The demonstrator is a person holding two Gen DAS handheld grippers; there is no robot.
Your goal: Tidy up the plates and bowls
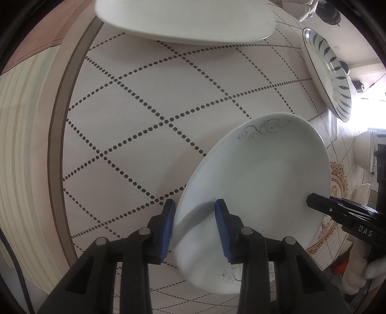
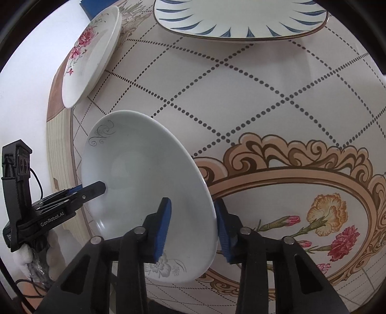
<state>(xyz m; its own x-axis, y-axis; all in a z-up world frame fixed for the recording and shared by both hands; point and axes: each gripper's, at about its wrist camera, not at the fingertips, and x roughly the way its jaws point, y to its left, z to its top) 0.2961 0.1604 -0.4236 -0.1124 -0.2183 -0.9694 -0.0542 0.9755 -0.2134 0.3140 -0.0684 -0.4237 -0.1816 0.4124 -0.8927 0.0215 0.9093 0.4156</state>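
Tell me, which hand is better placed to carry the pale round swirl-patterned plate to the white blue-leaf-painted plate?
Probably the right. Both straddle the rim of the pale round swirl-patterned plate, but the white blue-leaf-painted plate lies straight ahead of the right gripper, sideways from the left gripper.

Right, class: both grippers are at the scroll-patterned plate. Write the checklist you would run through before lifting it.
1. Left gripper straddles the scroll-patterned plate at its rim: ok.
2. Right gripper straddles the opposite rim: ok.
3. Both grips firm on the rim: cannot tell.
4. Blue-leaf plate and rose plate lie apart from it: ok.
5. Plain white plate lies apart from it: ok.
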